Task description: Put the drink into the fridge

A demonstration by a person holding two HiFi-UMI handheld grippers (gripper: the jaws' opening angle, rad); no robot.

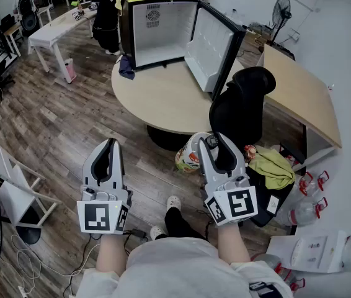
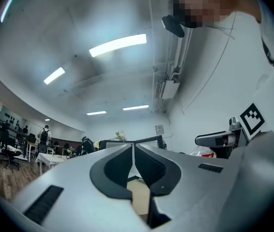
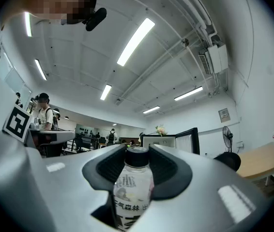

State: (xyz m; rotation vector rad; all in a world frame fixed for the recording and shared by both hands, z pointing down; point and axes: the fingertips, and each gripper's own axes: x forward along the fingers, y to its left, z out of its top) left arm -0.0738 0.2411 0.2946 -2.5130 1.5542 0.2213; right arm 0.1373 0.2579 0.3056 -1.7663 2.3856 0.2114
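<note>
The drink (image 1: 190, 154), a clear bottle with a black cap and a colourful label, is clamped between the jaws of my right gripper (image 1: 210, 139). In the right gripper view the bottle (image 3: 132, 186) stands upright between the dark pads (image 3: 171, 170), which press on both its sides. My left gripper (image 1: 108, 144) is held beside it at the left, its jaws together with nothing in them; their tips meet in the left gripper view (image 2: 133, 147). The small black fridge (image 1: 163, 33) stands on the far side of the round table (image 1: 163, 101), its door (image 1: 211, 49) swung wide open to the right and its white inside bare.
A black office chair (image 1: 244, 104) stands between me and the table's right side. A wooden desk (image 1: 301, 92) lies to the right, a white table (image 1: 54, 33) at the back left, a white chair (image 1: 11, 188) at the left. Water bottles (image 1: 306, 197) and a yellow-green cloth (image 1: 272, 166) lie on the floor at the right.
</note>
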